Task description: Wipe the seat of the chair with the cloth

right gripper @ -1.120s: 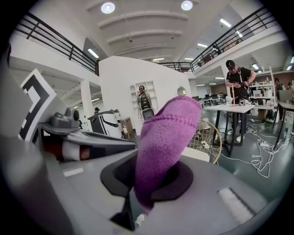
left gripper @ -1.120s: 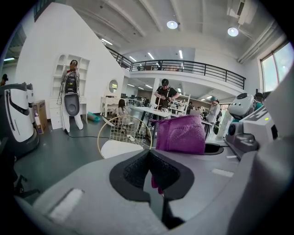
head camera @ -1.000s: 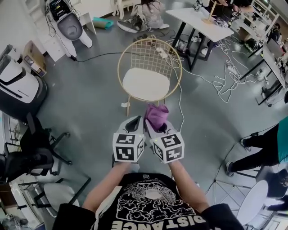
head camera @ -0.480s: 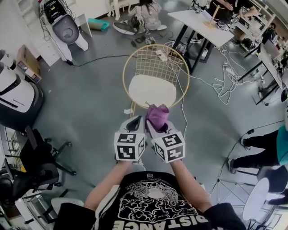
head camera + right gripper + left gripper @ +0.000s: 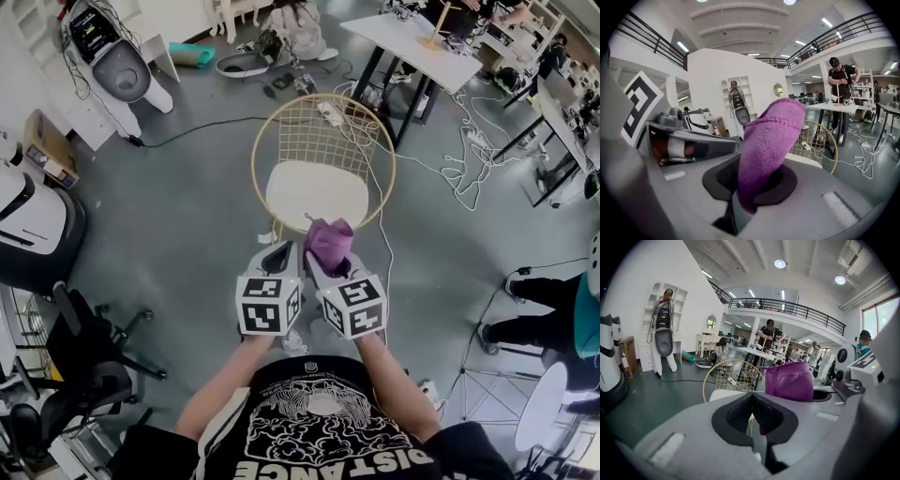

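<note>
Two hand-held grippers, one purple cloth (image 5: 330, 242), one wire-backed chair (image 5: 317, 192).
The right hand-held gripper (image 5: 323, 262) clenched the cloth just short of the chair's seat; the left hand-held gripper (image 5: 753, 404), beside it, was closed on nothing, plain only in its own view.

Head view looks steeply down; both gripper views face the chair (image 5: 317, 194).

A white worktop (image 5: 422, 47) on black legs stands at the far right, with white cables (image 5: 466, 173) sprawled over the grey floor (image 5: 187, 216) beside it. A black cable (image 5: 192, 125) trails towards a white pod-shaped machine (image 5: 117, 61) by the wall. Near it lie a cardboard box (image 5: 42, 150) and a teal roll (image 5: 192, 54). A black office chair (image 5: 89, 366) sits at the left.
</note>
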A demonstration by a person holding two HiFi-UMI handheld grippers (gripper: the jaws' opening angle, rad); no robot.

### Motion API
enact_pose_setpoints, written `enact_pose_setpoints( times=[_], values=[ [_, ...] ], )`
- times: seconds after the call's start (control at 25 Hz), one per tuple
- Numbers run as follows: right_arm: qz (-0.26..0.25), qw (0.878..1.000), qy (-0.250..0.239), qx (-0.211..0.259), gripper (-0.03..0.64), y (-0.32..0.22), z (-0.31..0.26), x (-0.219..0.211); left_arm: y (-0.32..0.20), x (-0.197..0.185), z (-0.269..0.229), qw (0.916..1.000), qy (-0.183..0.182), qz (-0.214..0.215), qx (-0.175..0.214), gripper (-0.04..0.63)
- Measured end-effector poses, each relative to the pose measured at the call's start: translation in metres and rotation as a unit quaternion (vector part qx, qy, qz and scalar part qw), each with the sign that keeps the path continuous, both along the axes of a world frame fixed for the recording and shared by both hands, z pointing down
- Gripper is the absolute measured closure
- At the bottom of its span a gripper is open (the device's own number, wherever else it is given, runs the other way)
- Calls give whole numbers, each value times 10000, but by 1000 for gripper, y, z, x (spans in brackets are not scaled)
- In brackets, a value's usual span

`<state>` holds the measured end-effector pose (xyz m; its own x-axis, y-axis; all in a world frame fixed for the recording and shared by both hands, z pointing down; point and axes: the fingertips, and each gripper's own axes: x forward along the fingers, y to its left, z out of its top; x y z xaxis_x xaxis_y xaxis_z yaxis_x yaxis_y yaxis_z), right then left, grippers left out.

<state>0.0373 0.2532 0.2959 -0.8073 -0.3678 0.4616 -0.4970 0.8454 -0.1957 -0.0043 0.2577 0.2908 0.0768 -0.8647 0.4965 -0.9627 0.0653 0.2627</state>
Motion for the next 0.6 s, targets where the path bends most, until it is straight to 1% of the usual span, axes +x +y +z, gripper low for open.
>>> enact_pose_setpoints(
  times=[0.36, 0.6],
  values=[
    [-179, 9997, -93, -146, 555, -45, 13, -22, -47, -18, 13, 9998, -66, -114, -143, 601],
    [-266, 9992, -147, -261, 555, -95, 19, -32, -98, -27, 19, 9995, -115, -178, -240, 601]
  ],
)
